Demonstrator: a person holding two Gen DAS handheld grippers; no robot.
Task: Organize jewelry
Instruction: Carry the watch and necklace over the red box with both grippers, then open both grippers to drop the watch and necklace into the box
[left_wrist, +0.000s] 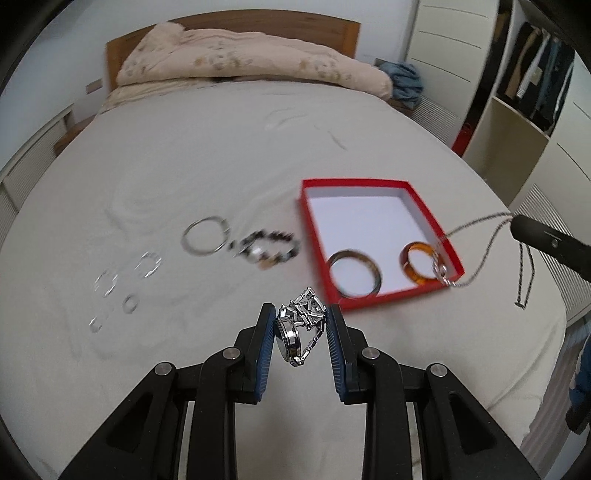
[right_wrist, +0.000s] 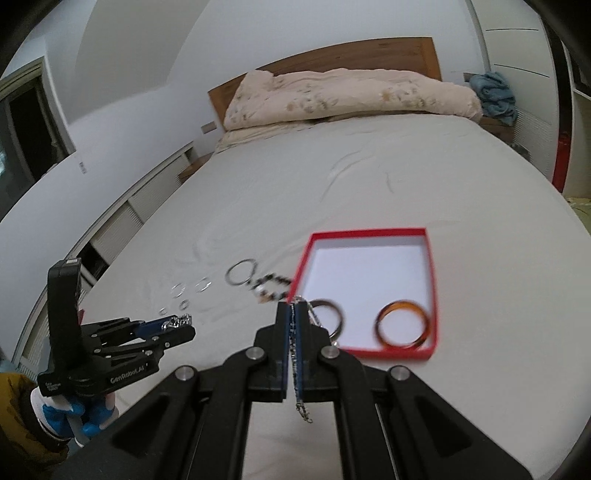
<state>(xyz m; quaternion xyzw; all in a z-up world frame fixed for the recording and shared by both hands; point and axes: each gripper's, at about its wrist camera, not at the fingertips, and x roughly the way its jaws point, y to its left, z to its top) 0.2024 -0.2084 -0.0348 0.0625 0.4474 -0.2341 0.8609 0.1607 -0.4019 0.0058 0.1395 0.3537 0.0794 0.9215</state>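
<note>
While both claws hang above the bed (left_wrist: 184, 166), each grips one piece of jewelry. The left claw (left_wrist: 301, 317) clamps a silver wristwatch (left_wrist: 295, 332) with a metal link band between its blue pads. The right claw (right_wrist: 294, 306) is pressed fully closed on a thin chain necklace (right_wrist: 295, 354), whose clasp end dangles below the pads.

A red box (left_wrist: 436, 218) with a white floor lies on the grey sheet. Inside, near its front wall, rest a dark bangle (left_wrist: 354, 275) and an amber bangle (left_wrist: 419, 267), apart from each other. Just left of the box lie a beaded bracelet (left_wrist: 267, 245) and a plain metal hoop (left_wrist: 205, 236); several small silver rings (left_wrist: 110, 282) lie farther left.

A rolled floral duvet (left_wrist: 240, 62) sits against the wooden headboard (left_wrist: 295, 22), with a blue cloth (left_wrist: 404, 79) beside it.

Only the left wrist view shows the open wardrobe (left_wrist: 532, 81) with hanging clothes, and the necklace draped over the box corner. Only the right wrist view shows the person's blue-gloved hand (right_wrist: 79, 413) holding the left device.
</note>
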